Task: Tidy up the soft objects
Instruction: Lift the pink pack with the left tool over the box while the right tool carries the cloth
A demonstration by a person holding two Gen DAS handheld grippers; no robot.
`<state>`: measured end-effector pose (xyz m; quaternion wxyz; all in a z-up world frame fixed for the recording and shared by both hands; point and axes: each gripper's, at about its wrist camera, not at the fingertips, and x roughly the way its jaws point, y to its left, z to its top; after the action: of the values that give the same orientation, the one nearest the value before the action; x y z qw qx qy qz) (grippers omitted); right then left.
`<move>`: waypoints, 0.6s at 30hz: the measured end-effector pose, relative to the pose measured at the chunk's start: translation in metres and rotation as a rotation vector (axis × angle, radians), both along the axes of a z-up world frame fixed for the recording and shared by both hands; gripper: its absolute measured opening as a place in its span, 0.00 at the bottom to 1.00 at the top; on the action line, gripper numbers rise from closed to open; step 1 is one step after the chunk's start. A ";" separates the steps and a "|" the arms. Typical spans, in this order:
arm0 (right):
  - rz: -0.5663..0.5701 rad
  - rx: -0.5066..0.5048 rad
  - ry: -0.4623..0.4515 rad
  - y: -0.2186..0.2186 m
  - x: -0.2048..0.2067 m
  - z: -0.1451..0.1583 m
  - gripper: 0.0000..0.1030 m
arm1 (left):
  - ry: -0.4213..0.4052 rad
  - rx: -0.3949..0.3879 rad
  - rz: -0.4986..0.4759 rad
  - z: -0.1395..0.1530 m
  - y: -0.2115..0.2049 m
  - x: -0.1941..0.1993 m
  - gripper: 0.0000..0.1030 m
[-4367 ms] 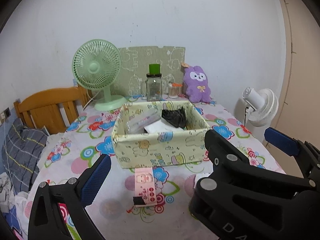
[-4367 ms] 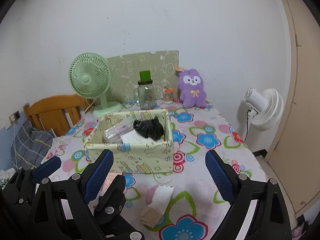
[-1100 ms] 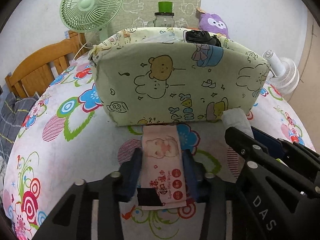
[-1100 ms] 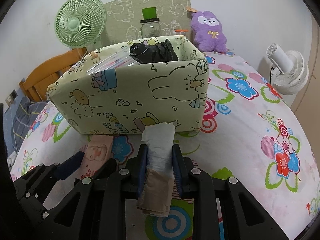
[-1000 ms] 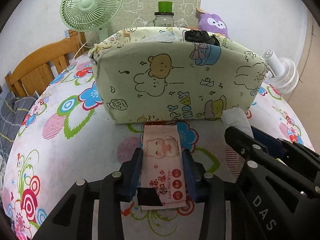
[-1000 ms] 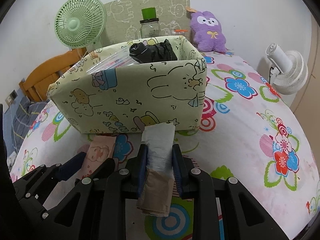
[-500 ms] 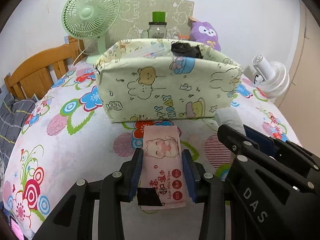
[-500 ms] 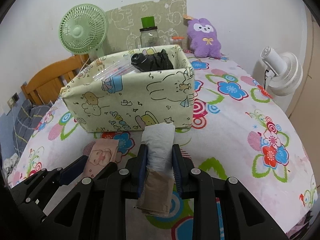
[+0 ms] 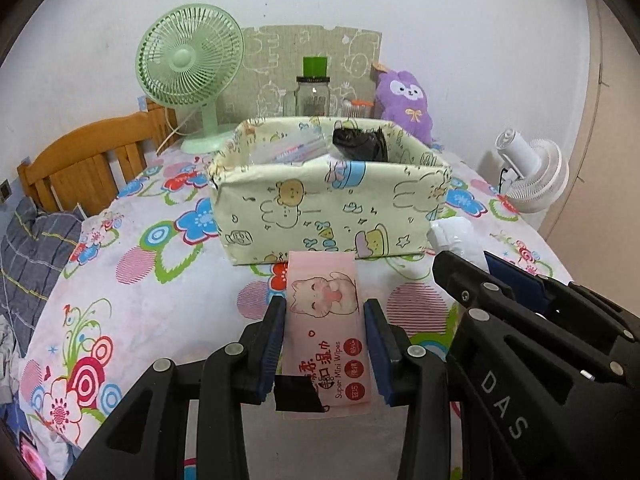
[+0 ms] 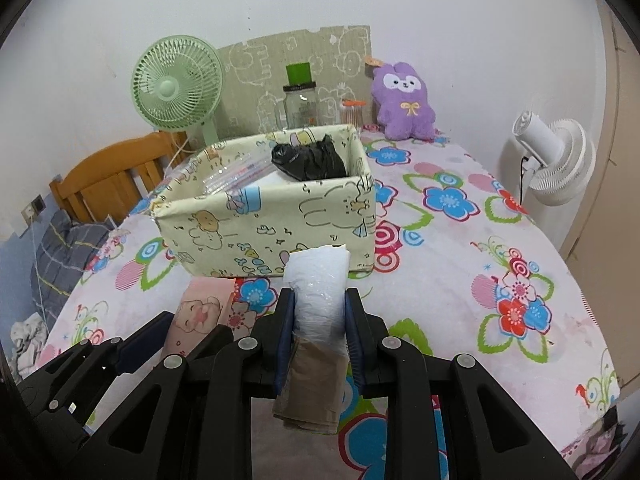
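Fan (image 9: 188, 76), jar (image 9: 313, 94) and plush (image 9: 406, 102) behind box (image 9: 332, 216).

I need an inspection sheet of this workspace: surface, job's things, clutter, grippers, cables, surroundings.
Surface: flowered tablecloth, bare near the front.
Job's things: pink wet-wipes pack; white plastic-wrapped tissue pack; cartoon-print fabric box holding a black crumpled bag.
Clutter: green desk fan, glass jar with green lid, purple plush rabbit.
Grippers: left gripper shut on the wipes pack; right gripper shut on the tissue pack.
Cables: black cord at the white fan.
Surroundings: wooden headboard, white wall.
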<state>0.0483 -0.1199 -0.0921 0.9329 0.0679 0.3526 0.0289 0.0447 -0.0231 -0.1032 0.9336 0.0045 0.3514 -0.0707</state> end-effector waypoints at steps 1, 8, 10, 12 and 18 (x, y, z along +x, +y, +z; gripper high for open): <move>0.000 0.000 -0.007 0.000 -0.002 0.003 0.27 | -0.005 -0.001 0.000 0.002 0.000 -0.001 0.39; -0.005 -0.004 -0.042 -0.002 -0.009 0.021 0.27 | -0.046 -0.003 -0.003 0.020 -0.001 -0.009 0.39; -0.005 -0.005 -0.053 -0.002 -0.011 0.026 0.27 | -0.057 -0.004 -0.002 0.024 -0.001 -0.010 0.39; -0.005 -0.006 -0.064 -0.003 -0.013 0.032 0.27 | -0.069 -0.005 -0.001 0.030 -0.002 -0.012 0.39; -0.006 -0.006 -0.092 -0.003 -0.017 0.049 0.27 | -0.101 -0.006 0.001 0.046 -0.001 -0.017 0.39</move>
<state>0.0317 -0.1232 -0.0431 0.9483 0.0648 0.3093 0.0282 0.0279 -0.0246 -0.0572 0.9501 0.0051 0.3038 -0.0712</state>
